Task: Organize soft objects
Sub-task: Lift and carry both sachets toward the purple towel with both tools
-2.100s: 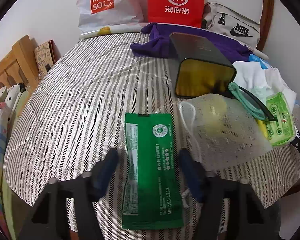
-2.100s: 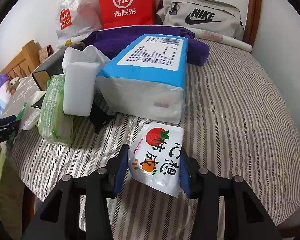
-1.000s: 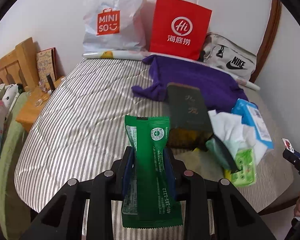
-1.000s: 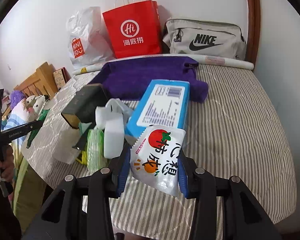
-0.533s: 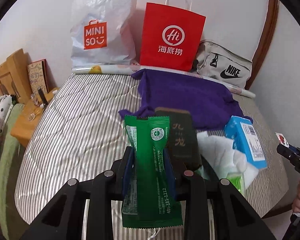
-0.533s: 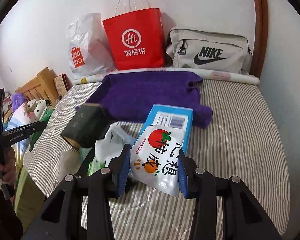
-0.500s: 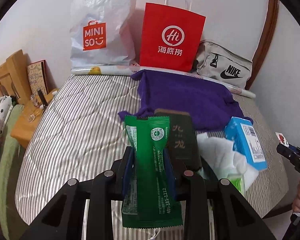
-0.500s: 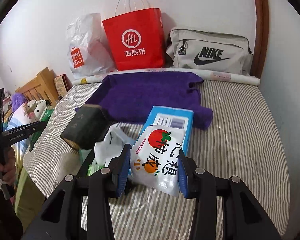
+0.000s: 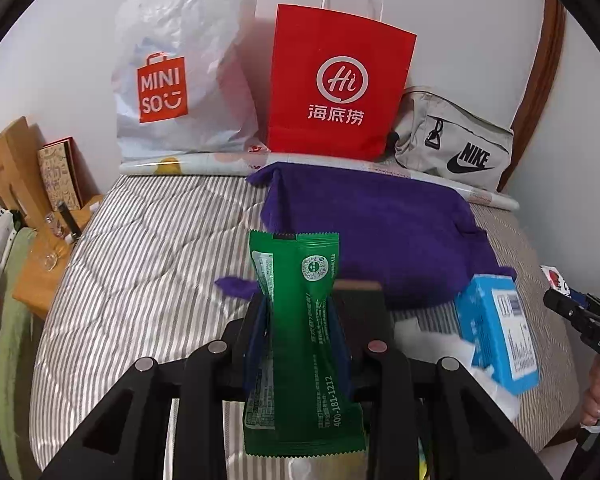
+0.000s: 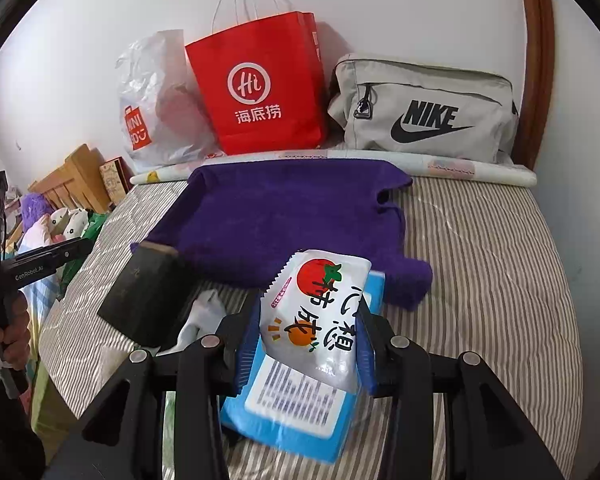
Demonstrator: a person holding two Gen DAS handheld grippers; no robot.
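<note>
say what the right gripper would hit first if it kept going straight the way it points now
Probably the blue tissue pack just below and ahead of the right gripper, which holds a white snack packet. Beyond lies the purple towel. Depth is hard to judge.

So the bed [image 9: 148,264] has three bags lined up along the wall at the back: plastic bag [image 9: 180,68] on the left, paper bag [image 9: 340,84] in the middle, waist bag [image 9: 456,148] on the right. A towel [image 9: 372,232] lies spread in front of them. Nearer still sit a box [image 10: 148,292] and a tissue pack [image 9: 496,328] (box to the left of the pack), with a nightstand [image 9: 40,272] off the bed's left side.
</note>
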